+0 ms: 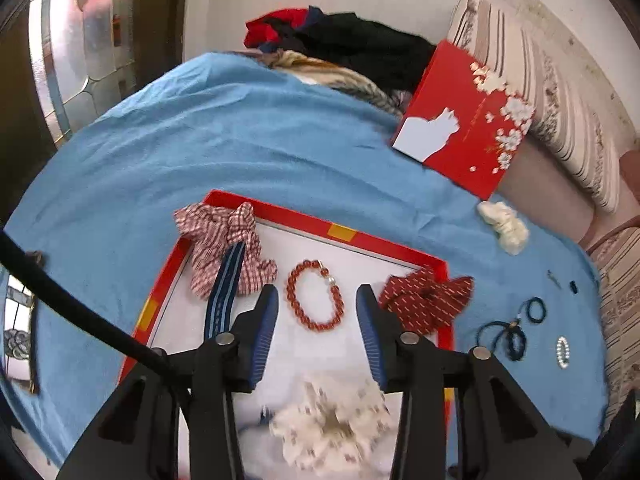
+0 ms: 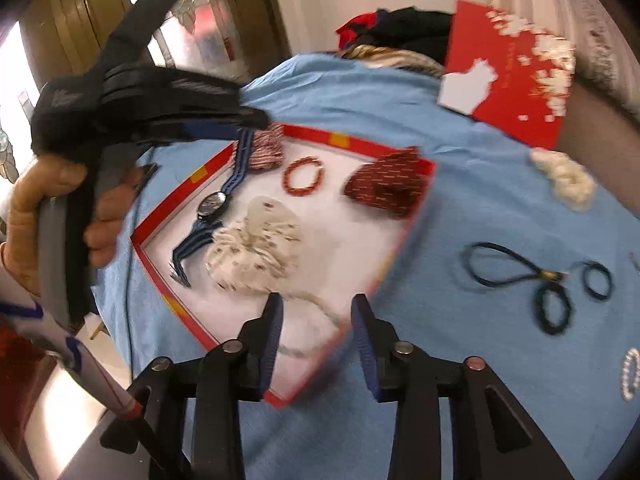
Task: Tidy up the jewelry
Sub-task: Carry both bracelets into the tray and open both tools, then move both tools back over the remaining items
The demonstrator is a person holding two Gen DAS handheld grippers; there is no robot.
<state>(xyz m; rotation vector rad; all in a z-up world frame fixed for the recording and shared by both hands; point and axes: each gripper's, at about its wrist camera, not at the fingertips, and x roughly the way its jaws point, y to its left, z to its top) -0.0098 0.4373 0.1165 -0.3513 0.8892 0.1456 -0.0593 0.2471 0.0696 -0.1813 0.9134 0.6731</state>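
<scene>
A red-rimmed box tray (image 1: 344, 236) (image 2: 362, 146) with a white floor lies on a blue cloth. In it lie a red bead bracelet (image 1: 315, 295) (image 2: 303, 176), a checked scrunchie (image 1: 224, 246), a dark red patterned scrunchie (image 1: 426, 298) (image 2: 386, 188), a cream scrunchie (image 1: 332, 428) (image 2: 256, 246), a blue-strap watch (image 2: 214, 202) and a thin chain (image 2: 316, 308). My left gripper (image 1: 317, 294) is open and empty, jaws either side of the bracelet. My right gripper (image 2: 316, 304) is open and empty over the tray's near edge. The left gripper also shows in the right wrist view (image 2: 264, 118).
On the cloth right of the tray lie dark hair ties (image 1: 506, 330) (image 2: 548, 280), a pearl bracelet (image 1: 563, 352) (image 2: 630, 374) and a white scrunchie (image 1: 506, 228) (image 2: 568, 180). The red box lid (image 1: 464, 124) (image 2: 512, 76) leans at the back. Clothes (image 1: 348, 40) are piled behind.
</scene>
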